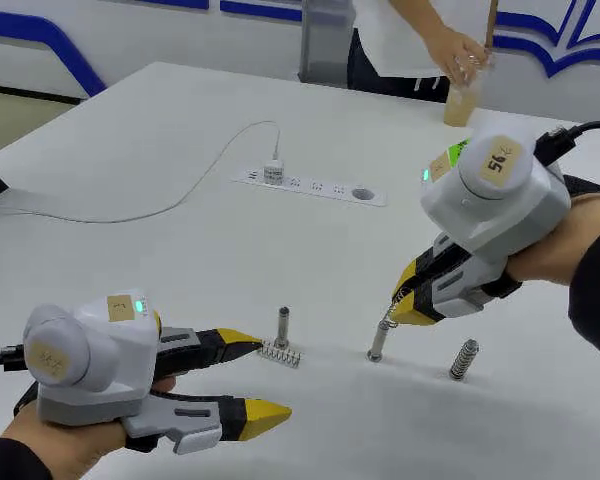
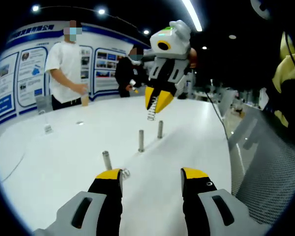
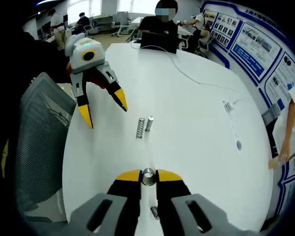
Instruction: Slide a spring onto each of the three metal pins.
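Three short metal pins stand on the white table point(image 1: 180, 230). The left pin point(image 1: 282, 326) is bare, and a loose spring point(image 1: 280, 352) lies at its foot. A spring sits over the right pin point(image 1: 464, 358). My right gripper point(image 1: 404, 306) is shut on a spring point(image 1: 389, 318) that hangs just above the middle pin point(image 1: 378, 341); in the right gripper view that spring point(image 3: 148, 176) is end-on between the yellow tips. My left gripper point(image 1: 267, 380) is open, low beside the lying spring point(image 2: 125, 172), with nothing between its jaws.
A white power strip point(image 1: 310, 186) with a plugged-in charger and cable point(image 1: 180, 200) lies mid-table. A person point(image 1: 420, 40) at the far edge holds a cup point(image 1: 461, 98). A mesh chair point(image 3: 37, 142) stands beside the table.
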The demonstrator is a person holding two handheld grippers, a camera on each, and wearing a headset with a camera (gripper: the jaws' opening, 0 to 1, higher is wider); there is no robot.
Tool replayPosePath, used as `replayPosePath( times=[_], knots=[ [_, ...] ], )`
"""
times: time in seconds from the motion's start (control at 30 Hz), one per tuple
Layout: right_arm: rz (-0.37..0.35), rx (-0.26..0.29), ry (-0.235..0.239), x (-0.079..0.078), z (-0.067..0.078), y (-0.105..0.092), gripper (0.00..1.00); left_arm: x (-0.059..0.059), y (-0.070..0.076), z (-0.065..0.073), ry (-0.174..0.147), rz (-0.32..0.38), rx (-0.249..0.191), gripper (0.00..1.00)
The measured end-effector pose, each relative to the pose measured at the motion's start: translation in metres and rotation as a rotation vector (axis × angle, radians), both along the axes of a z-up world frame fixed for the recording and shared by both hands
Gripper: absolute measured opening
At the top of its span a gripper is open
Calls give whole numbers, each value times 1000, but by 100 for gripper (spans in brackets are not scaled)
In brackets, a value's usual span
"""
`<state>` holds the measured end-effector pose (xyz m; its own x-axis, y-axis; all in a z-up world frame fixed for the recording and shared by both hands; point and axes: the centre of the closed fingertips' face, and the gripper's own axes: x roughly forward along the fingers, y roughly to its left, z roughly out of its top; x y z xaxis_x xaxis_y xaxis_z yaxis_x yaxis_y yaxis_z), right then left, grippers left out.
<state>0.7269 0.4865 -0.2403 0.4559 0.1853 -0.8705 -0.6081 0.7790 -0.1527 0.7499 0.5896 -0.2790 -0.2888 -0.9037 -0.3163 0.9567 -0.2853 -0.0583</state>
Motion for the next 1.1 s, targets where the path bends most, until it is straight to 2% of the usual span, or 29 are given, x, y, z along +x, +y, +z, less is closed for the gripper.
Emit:
replayPosePath(
  times=[0.53, 1.1],
  knots=[
    [-19, -8, 35, 12, -21, -13, 12, 1, -1, -2, 5, 7, 1, 50],
    [-23, -7, 71, 13, -35, -17, 12, 5, 1, -4, 9, 21, 2, 49]
  ],
)
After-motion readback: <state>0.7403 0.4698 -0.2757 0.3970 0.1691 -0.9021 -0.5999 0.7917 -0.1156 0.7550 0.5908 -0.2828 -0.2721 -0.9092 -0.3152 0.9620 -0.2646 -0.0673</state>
